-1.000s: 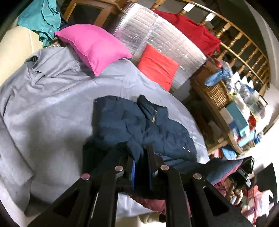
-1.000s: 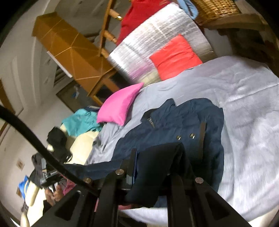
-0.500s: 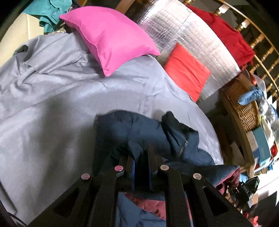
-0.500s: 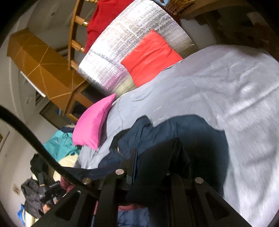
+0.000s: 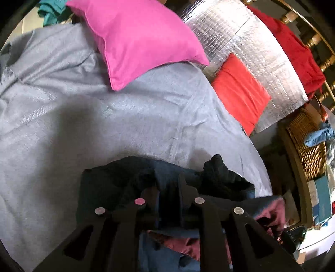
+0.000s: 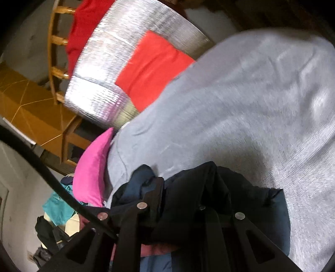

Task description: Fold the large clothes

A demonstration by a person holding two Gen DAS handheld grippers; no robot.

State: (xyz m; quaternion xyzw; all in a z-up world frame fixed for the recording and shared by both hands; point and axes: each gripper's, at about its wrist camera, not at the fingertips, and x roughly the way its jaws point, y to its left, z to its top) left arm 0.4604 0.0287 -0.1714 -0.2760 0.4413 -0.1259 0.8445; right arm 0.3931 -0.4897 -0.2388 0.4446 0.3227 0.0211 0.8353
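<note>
A navy padded jacket lies on the grey bed sheet, bunched just ahead of my fingers. My left gripper has a fold of the jacket between its jaws, which are opening; the pads still touch the cloth. Maroon lining shows under the gripper. In the right wrist view the jacket drapes over and between the jaws of my right gripper. Those jaws are opening too, and the cloth hides the right fingertip.
A pink pillow and a red cushion lie at the far side against a silver foil mat. A wicker basket stands past the right edge of the bed. A teal garment lies beyond the pillow.
Both grippers moved forward and down across the bed toward the pillows, carrying the jacket's edge over the rest of it. Much less of the jacket now shows ahead of the fingers.
</note>
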